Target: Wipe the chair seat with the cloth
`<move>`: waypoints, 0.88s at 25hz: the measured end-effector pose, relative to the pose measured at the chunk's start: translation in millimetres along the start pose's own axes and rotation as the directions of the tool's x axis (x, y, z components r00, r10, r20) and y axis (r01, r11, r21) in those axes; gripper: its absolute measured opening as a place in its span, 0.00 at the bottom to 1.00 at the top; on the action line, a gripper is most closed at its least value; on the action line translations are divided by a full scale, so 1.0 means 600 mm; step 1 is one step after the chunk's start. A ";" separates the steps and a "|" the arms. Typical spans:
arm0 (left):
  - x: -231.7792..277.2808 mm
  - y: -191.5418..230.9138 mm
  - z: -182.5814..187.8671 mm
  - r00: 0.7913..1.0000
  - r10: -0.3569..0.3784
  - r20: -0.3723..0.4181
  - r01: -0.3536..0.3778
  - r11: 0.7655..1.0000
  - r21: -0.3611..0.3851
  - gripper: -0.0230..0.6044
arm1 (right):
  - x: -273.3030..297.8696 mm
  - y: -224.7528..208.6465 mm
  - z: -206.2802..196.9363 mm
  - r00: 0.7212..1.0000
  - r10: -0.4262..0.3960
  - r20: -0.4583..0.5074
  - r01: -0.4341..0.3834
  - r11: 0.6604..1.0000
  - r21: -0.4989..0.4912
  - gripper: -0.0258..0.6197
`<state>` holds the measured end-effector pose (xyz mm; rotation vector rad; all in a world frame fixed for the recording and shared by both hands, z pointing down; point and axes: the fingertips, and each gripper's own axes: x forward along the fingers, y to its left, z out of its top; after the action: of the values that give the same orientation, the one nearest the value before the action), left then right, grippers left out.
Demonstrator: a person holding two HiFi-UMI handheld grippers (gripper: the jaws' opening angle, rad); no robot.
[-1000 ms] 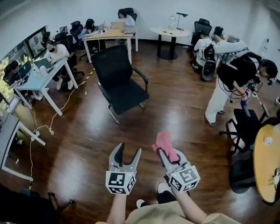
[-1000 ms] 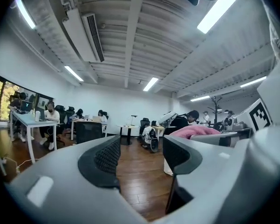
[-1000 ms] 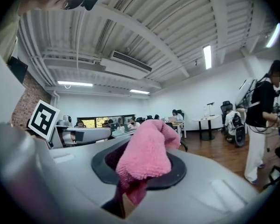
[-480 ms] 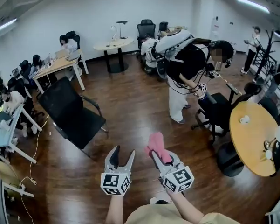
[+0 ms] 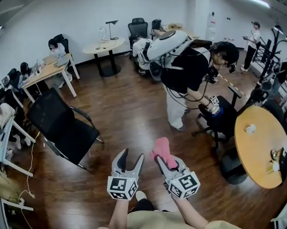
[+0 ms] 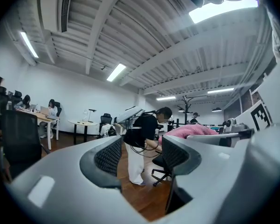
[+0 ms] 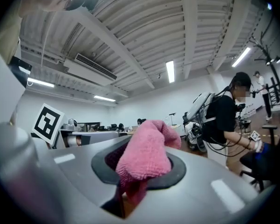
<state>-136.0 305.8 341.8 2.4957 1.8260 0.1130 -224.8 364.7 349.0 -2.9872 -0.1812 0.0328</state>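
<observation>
Dark wood floor point(image 5: 129, 113) was seen across the whole head view. The black chair point(image 5: 62, 132) was placed at left, tilted in frame, its seat point(image 5: 79, 147) bare and turned toward the middle of the room. It was well apart from both grippers, with floor seen between. A person point(image 5: 186, 73) in a black top, with a white pack on the back, was bent over a dark office chair point(image 5: 222, 120) at centre-right, well clear of the black chair. A round yellow table point(image 5: 255, 147) was seen at the right edge, with a small white item point(image 5: 249, 128) on it. A white round table point(image 5: 104, 46) was set near the back wall. A desk point(image 5: 47, 70) with seated people was seen at far left.

The left gripper point(image 5: 132, 155) was held low at the near edge with its jaws spread wide and nothing gripped. In the left gripper view, the bent person and floor were seen through the gap.

The right gripper point(image 5: 166, 160) was held just beside it, jaws clamped on the pink cloth point(image 5: 161, 148). In the right gripper view the cloth point(image 7: 144, 160) was seen bunched, pinched between the pads, its upper part pushed out past the jaw tips. The cloth was held in the air, away from the seat.
</observation>
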 end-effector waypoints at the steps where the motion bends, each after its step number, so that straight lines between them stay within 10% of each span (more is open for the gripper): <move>1: 0.010 0.022 0.002 0.999 0.032 -0.002 -0.032 0.999 0.014 0.46 | 0.026 -0.003 -0.003 1.000 0.025 -0.008 -0.025 1.000 0.003 0.14; 10: 0.008 0.334 0.039 0.941 0.334 0.055 -0.333 0.943 -0.022 0.45 | 0.369 0.076 0.003 0.950 0.303 -0.073 -0.306 0.952 -0.025 0.14; 16: -0.062 0.527 0.013 0.835 0.551 -0.005 -0.549 0.832 -0.081 0.44 | 0.551 0.195 -0.078 0.846 0.500 -0.185 -0.497 0.865 0.066 0.14; 22: -0.116 0.694 -0.008 0.686 0.727 -0.038 -0.725 0.679 -0.113 0.44 | 0.728 0.306 -0.125 0.695 0.684 -0.221 -0.674 0.727 0.132 0.14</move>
<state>238.1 113.5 378.0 2.9434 0.6629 0.2236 232.8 226.9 390.1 -2.7857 0.9537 -0.2641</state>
